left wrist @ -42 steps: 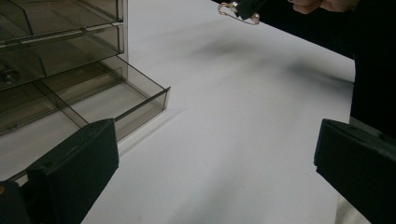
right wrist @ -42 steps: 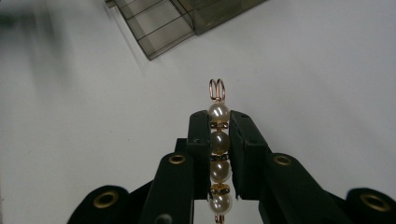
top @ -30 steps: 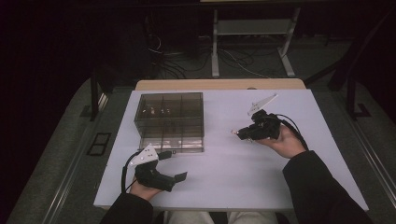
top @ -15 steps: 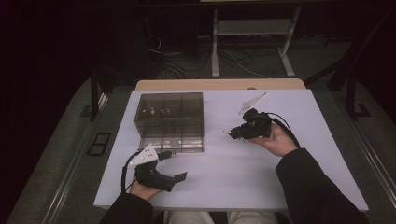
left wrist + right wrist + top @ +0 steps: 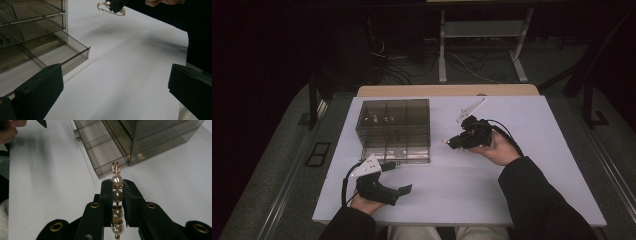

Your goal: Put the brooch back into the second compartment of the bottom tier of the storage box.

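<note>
The right tongs are clamped on a pearl pin, a gold bar strung with four pearls and ending in a small loop; the jaws pinch it at the second pearl, and it hangs above the white counter. In the high view the pin sits at about 3 o'clock from the smoky clear drawer box, near it but apart. The box's bottom drawer is pulled out toward 6 o'clock and its near compartments look bare. The left tongs rest low on the counter just beside that drawer, jaws spread wide and holding nothing. So, as I judge it, the pick-up and the drawer opening are done; left are carrying the pin over the open drawer, releasing it into a compartment, and probably pushing the drawer shut
</note>
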The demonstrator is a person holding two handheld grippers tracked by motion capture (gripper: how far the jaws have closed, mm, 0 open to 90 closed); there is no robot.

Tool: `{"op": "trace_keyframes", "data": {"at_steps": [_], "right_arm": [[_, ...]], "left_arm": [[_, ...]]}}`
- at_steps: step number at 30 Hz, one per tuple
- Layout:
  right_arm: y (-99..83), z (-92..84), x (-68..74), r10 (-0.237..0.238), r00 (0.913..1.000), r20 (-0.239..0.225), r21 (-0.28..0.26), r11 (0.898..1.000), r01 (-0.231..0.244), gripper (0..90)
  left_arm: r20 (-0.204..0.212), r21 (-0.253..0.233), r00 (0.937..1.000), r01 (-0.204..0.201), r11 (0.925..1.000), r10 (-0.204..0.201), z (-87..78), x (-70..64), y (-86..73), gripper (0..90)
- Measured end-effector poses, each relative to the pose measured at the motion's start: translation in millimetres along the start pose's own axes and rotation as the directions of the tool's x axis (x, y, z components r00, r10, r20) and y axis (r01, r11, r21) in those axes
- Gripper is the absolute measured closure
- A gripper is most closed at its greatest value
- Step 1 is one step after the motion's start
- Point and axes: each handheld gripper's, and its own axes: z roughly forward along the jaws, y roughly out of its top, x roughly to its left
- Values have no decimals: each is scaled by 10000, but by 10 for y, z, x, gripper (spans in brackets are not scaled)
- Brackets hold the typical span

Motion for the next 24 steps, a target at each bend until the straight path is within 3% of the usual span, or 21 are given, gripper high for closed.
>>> {"op": "trace_keyframes", "data": {"at_steps": [24], "right_arm": [[328, 294, 103, -480, 9979, -444, 61, 9988, 483, 785]], "left_arm": [[-3, -67, 10000, 86, 9999, -86, -5, -2, 0, 0]]}}
